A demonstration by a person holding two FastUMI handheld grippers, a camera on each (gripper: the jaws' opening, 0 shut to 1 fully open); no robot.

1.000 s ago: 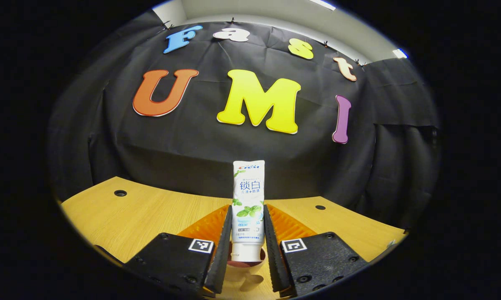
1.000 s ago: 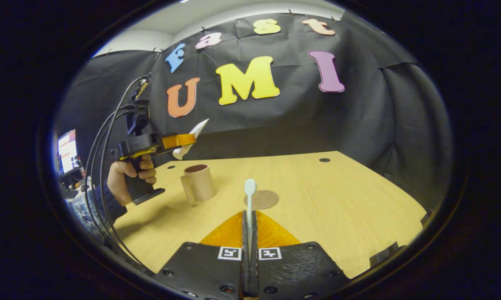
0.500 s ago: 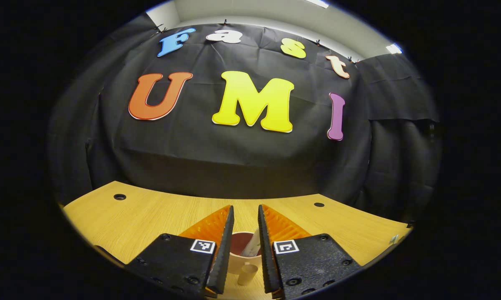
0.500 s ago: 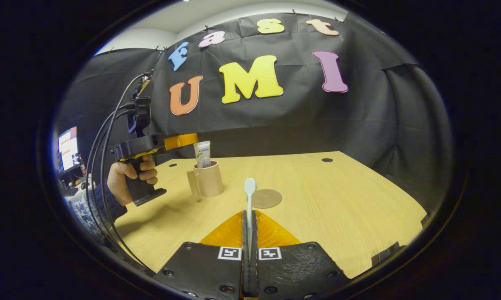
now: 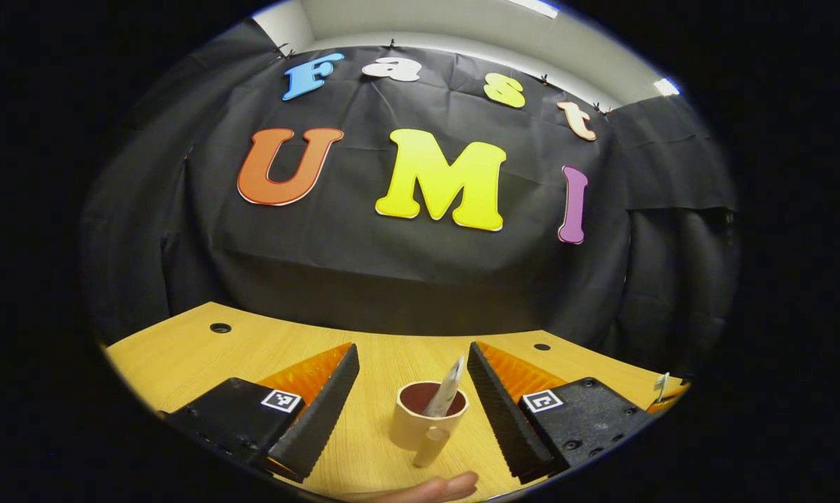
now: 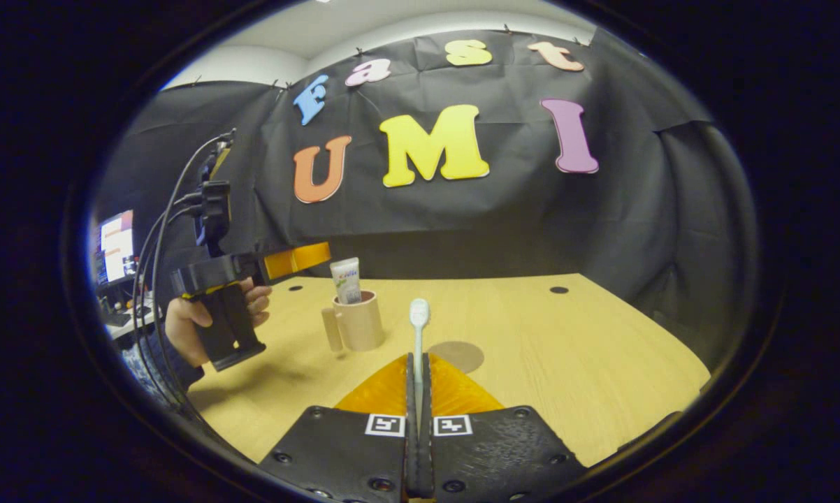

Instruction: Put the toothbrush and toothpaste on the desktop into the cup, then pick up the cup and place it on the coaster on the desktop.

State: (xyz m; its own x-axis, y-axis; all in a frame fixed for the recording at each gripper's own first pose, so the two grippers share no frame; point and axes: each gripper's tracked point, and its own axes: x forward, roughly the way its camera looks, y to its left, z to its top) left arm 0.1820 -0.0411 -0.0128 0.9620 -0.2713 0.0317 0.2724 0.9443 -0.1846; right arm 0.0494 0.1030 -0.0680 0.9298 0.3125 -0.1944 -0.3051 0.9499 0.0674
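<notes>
A beige cup [image 5: 427, 420] with a handle stands on the wooden desk, and the white toothpaste tube [image 5: 446, 395] leans inside it. My left gripper [image 5: 411, 363] is open, its fingers spread to either side of the cup, above and just short of it. In the right gripper view the cup [image 6: 359, 321] with the toothpaste tube [image 6: 346, 279] stands left of centre, beside the left gripper [image 6: 291, 258] held in a hand. My right gripper [image 6: 418, 363] is shut on the pale toothbrush [image 6: 418, 328], bristle head up. The round brown coaster [image 6: 460, 355] lies right of the cup.
The wooden desk [image 6: 567, 349] has small round holes near its far edge. A hand [image 6: 182, 325] and dark cables are at the left, with a lit monitor [image 6: 116, 244] behind. A fingertip [image 5: 427, 487] shows at the bottom of the left gripper view.
The left gripper let go of the toothpaste, which dropped into the cup, then opened wide and drew back. The right gripper kept hold of the toothbrush and shifted only slightly.
</notes>
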